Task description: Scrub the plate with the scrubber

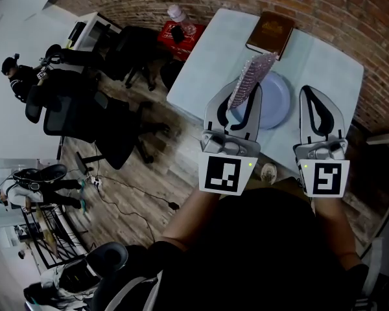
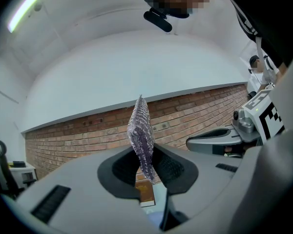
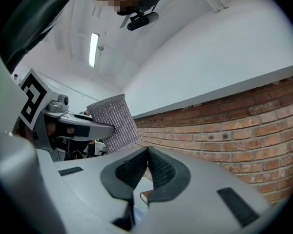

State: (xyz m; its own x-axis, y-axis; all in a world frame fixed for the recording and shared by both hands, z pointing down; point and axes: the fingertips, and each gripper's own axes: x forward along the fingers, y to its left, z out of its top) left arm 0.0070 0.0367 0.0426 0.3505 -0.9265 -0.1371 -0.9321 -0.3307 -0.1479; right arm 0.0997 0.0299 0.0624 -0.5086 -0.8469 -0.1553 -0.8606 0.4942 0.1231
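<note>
The scrubber (image 2: 141,135) is clamped between the left gripper's (image 1: 238,109) jaws and projects past their tips. The right gripper's (image 3: 147,155) jaws are pressed together, empty. The plate (image 1: 280,100) is seen just beyond both.

One plate (image 1: 279,101), one scrubber (image 1: 247,81), probably one book (image 1: 270,34)

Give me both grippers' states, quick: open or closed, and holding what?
Left gripper: closed on the scrubber, which sticks up out of the jaws.
Right gripper: closed, jaws together, nothing between them.
</note>
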